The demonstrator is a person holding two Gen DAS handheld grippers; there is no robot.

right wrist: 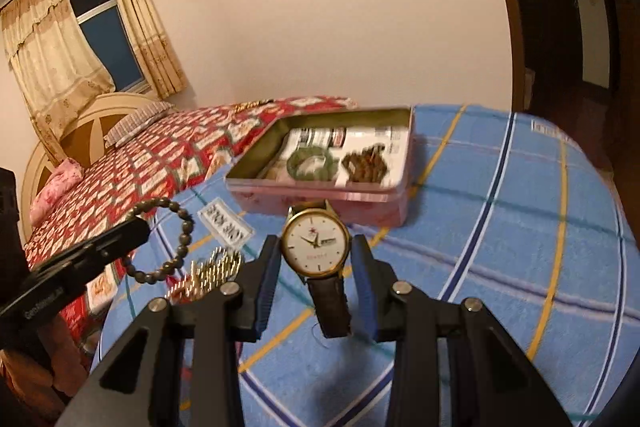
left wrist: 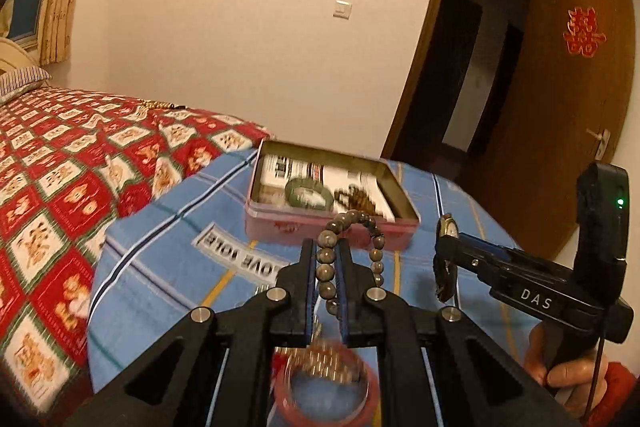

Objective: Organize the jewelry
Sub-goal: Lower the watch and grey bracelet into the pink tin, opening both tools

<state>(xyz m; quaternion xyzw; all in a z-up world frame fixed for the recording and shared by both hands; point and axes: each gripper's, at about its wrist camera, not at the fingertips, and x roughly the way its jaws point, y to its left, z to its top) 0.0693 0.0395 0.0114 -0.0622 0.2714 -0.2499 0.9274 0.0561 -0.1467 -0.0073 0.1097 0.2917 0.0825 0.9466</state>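
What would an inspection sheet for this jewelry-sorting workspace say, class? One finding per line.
Surface: blue checked cloth on a bed.
Job's things: pink tin holding green bangle and dark beads; gold chain and red bangle lie on the cloth.
Clutter: nothing seen.
Grippers: left gripper shut on bead bracelet; right gripper holds wristwatch.
Cables: thin black cable below the right gripper.
Surroundings: red quilt, curtains, wooden door.

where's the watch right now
The watch is held up between the right gripper's fingers, above the blue blanket and just in front of the pink tin.
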